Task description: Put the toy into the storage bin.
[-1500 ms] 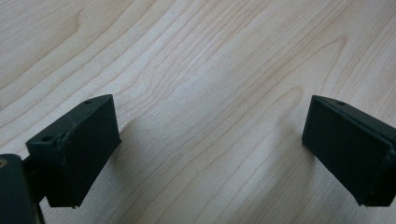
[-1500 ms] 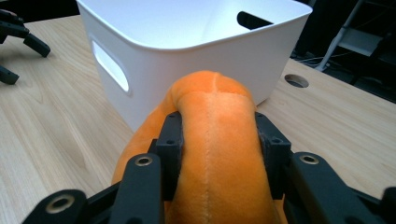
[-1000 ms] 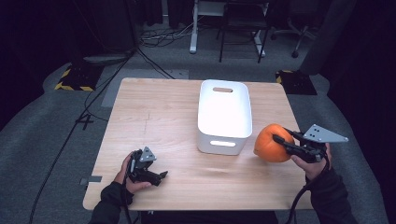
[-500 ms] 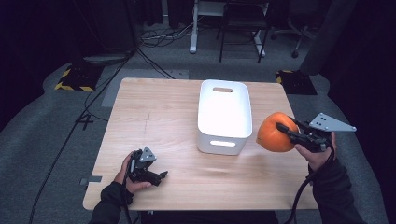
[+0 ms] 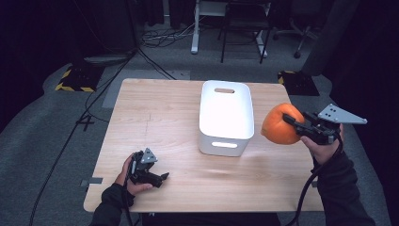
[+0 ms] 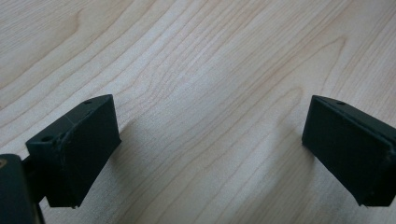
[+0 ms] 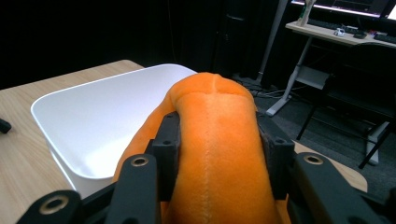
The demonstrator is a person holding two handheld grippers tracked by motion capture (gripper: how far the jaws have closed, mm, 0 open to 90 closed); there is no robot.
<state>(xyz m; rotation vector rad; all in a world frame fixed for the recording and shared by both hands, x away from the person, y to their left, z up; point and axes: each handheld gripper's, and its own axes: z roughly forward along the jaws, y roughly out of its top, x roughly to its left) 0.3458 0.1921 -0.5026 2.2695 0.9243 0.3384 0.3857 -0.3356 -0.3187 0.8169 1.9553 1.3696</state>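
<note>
A soft orange plush ball (image 5: 281,124) hangs in the air just right of the white bin (image 5: 226,117), squeezed between the jaws of my right gripper (image 5: 294,126). In the right gripper view the orange plush ball (image 7: 219,140) bulges between the two black pads, with the empty white bin (image 7: 93,121) beyond and below it. My left gripper (image 5: 160,178) rests low at the table's front left, held in a hand. Its fingers (image 6: 74,144) stand wide apart over bare wood (image 6: 210,116), with nothing between them.
The wooden table (image 5: 155,117) has open room left of the bin and along the front. Beyond the table are a dark floor with cables (image 5: 155,35), desk legs (image 5: 194,28) and a chair (image 5: 244,23).
My right gripper has lifted the orange plush ball off the table and carried it up beside the bin's right rim. The left gripper has stayed in place.
</note>
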